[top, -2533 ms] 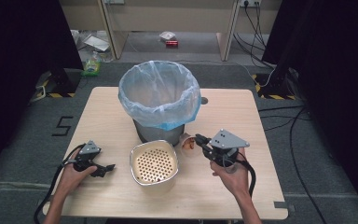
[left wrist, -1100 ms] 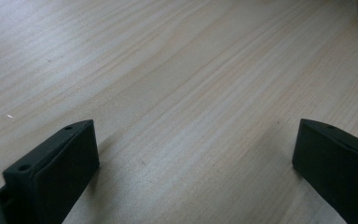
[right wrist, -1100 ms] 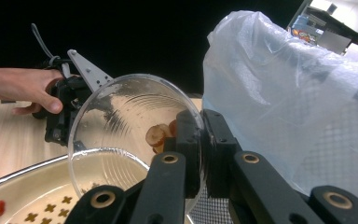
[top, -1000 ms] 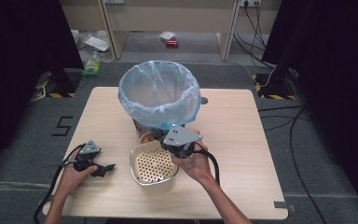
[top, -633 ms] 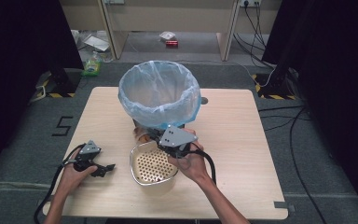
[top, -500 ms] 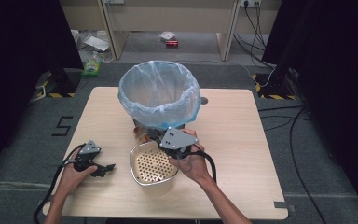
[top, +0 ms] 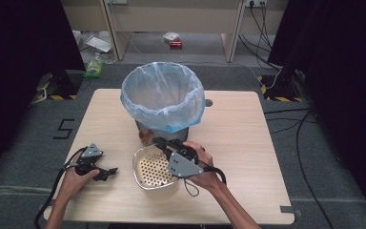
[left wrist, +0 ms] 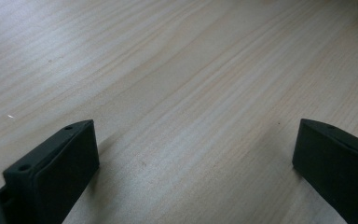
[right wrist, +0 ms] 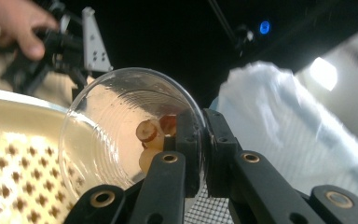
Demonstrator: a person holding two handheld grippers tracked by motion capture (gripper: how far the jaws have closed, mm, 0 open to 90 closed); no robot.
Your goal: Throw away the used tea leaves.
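The clear plastic cup (right wrist: 130, 126), tipped on its side with food scraps inside, is gripped at its rim by the closed fingers of the right gripper (right wrist: 204, 149), over the far rim of the perforated colander (top: 150, 171) and just before the lined bin (top: 163, 98). Bare tabletop (top: 238, 138) lies right of the bin. The left gripper (top: 106, 172) is rested low, left of the colander, fingers (left wrist: 56, 172) spread wide on nothing.
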